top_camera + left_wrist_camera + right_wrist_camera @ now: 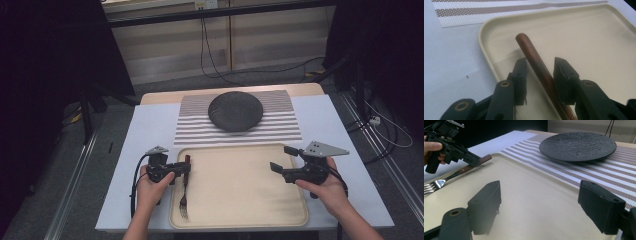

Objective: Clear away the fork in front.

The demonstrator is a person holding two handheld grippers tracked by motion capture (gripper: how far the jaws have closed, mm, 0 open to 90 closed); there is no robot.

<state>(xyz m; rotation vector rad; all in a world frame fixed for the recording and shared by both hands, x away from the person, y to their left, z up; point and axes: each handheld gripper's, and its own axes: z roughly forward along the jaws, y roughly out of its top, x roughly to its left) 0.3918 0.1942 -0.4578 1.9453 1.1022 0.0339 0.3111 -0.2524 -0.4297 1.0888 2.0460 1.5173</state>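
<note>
While fingers (522,75) straddle it, fork handle (536,67) tilts.

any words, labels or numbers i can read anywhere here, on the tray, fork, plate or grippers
None: no readable text in any view.
The beige tray, the fork with its brown handle, the dark plate and the striped mat are unmarked.
The left gripper and right gripper show no legible label.
</note>
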